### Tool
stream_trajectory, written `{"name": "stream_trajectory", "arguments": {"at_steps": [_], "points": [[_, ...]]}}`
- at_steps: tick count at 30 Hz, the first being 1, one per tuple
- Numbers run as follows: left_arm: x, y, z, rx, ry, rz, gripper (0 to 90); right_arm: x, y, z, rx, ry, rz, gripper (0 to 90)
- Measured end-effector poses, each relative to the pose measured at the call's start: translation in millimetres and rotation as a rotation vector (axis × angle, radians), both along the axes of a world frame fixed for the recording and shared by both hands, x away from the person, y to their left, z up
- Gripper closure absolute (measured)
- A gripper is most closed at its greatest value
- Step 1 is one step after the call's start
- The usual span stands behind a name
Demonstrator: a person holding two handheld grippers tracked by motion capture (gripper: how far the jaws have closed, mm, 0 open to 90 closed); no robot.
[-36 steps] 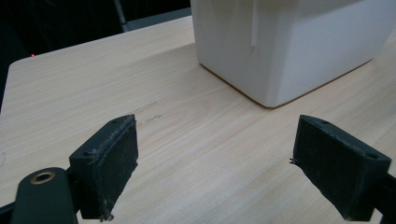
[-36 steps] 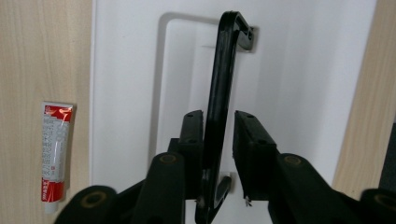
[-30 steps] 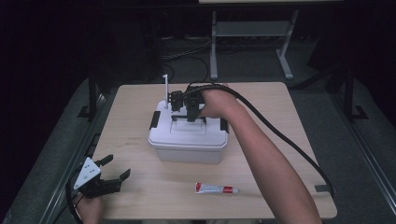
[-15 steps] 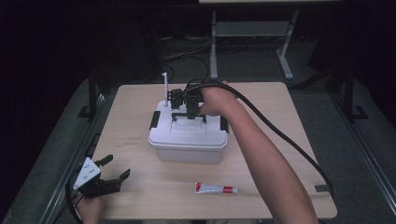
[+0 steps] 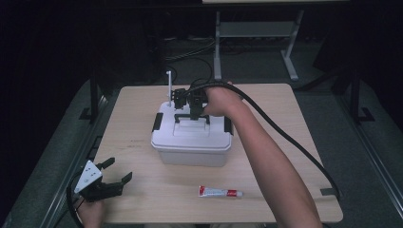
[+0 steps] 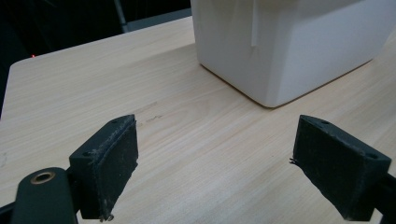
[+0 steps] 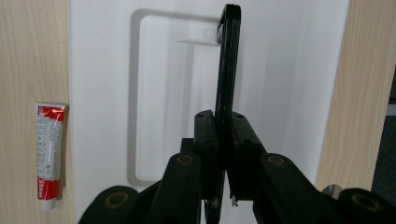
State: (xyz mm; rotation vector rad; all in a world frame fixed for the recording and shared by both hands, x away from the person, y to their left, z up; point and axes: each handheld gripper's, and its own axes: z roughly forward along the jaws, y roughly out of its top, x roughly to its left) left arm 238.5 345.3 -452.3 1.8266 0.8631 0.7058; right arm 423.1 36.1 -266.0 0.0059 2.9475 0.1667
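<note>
A white lidded box (image 5: pixel 190 137) stands in the middle of the wooden table (image 5: pixel 285 123). Its black carry handle (image 5: pixel 192 117) is upright on the lid. My right gripper (image 5: pixel 194 111) reaches in from the right, over the lid, and is shut on that handle. In the right gripper view both pads (image 7: pixel 205 135) press the thin handle (image 7: pixel 227 70) edge-on above the white lid (image 7: pixel 289 70). My left gripper (image 5: pixel 119 169) rests at the table's front left corner, open and holding nothing. In the left gripper view its gripper (image 6: pixel 217 154) faces the box's wall (image 6: pixel 289 51) across bare wood.
A red-and-white tube (image 5: pixel 219 192) lies near the front edge, also visible as the tube (image 7: pixel 49 154) beside the box. A thin white rod (image 5: pixel 168 88) stands upright at the box's back left corner. A metal stand (image 5: pixel 256 33) is behind the table. The right gripper's cable (image 5: pixel 285 137) drapes off to the right.
</note>
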Motion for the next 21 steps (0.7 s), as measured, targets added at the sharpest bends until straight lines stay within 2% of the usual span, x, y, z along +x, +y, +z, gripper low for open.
{"name": "stream_trajectory", "arguments": {"at_steps": [21], "points": [[0.0, -1.7, -0.3, 0.001, -0.002, -0.003, 13.5, -5.8, -8.5, 16.5, 0.04, 0.001, -0.002, 84.0]]}}
